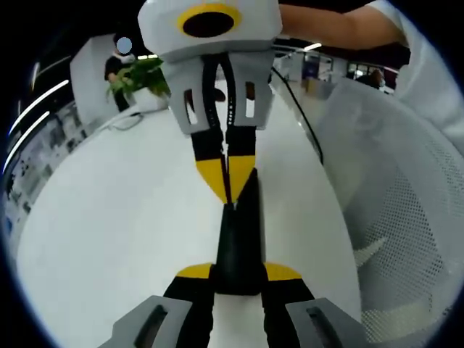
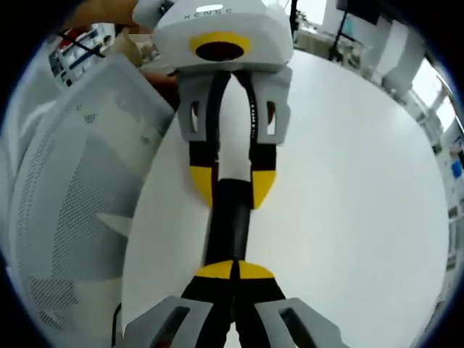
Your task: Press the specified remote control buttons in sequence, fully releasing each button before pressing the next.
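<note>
A slim black remote control [image 1: 239,243] lies lengthwise over the white table [image 1: 116,217]. My left gripper [image 1: 239,272] rises from the bottom of the left gripper view and is shut on the remote's near end, a yellow tip on each side. The right gripper [image 1: 228,192] comes in from the top, jaws shut, its yellow tips down on the remote's upper face. In the right gripper view my right gripper [image 2: 233,270] is shut, tips together on the remote [image 2: 228,225]. The left gripper [image 2: 233,185] clamps the remote's far end there. The buttons are hidden.
A white mesh chair [image 1: 406,232] stands beside the table, also showing as the mesh chair [image 2: 65,217]. A green plant [image 1: 141,76] and a black cable [image 1: 297,109] lie at the table's far side. A person's arm [image 1: 341,25] reaches in at the top.
</note>
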The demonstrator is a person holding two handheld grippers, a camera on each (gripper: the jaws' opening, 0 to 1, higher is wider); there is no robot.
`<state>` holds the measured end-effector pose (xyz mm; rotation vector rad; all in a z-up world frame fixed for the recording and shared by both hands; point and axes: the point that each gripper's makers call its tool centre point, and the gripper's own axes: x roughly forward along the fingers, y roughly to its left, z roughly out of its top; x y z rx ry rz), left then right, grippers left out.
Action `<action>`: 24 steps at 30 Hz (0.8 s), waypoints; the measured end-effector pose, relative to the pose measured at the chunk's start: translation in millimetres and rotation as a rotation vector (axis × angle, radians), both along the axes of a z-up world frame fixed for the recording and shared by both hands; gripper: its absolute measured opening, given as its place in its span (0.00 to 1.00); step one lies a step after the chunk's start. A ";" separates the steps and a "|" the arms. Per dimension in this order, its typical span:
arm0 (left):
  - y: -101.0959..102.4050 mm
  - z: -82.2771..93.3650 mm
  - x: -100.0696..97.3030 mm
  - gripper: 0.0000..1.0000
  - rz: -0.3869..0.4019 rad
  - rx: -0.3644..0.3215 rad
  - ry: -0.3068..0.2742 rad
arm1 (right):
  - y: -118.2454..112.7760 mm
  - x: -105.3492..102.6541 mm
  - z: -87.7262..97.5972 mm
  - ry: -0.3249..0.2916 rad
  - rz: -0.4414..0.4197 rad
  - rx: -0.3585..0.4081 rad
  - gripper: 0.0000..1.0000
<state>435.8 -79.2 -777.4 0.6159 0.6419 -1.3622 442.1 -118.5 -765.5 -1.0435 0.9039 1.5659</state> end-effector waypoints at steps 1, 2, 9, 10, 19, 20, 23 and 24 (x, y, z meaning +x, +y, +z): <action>-0.1 -0.1 0.0 0.23 0.000 0.000 0.000 | 0.2 0.1 -0.8 0.001 0.002 -0.001 0.00; 0.0 -0.2 0.0 0.23 0.000 0.000 0.000 | 0.1 -0.5 -1.2 0.006 0.000 -0.003 0.00; 0.0 -0.8 -0.2 0.23 0.000 -0.001 -0.001 | -0.4 -2.0 -3.7 0.017 0.001 -0.010 0.00; 0.0 -0.7 -0.4 0.23 0.000 -0.002 0.000 | -0.4 -2.2 -4.1 0.019 0.000 -0.010 0.00; -0.2 -0.8 -0.5 0.23 0.001 -0.007 0.001 | -1.9 -2.0 -7.0 0.027 0.002 -0.020 0.00; -0.1 -0.8 -0.4 0.23 0.001 -0.008 0.000 | -1.9 -1.9 -7.2 0.028 0.004 -0.021 0.00; -0.1 -0.7 -0.4 0.23 0.001 -0.009 -0.004 | -1.9 -1.9 -7.4 0.037 0.008 -0.022 0.00; 0.1 -0.8 -0.3 0.23 0.002 -0.009 -0.004 | -2.0 -1.9 -7.5 0.038 0.008 -0.023 0.00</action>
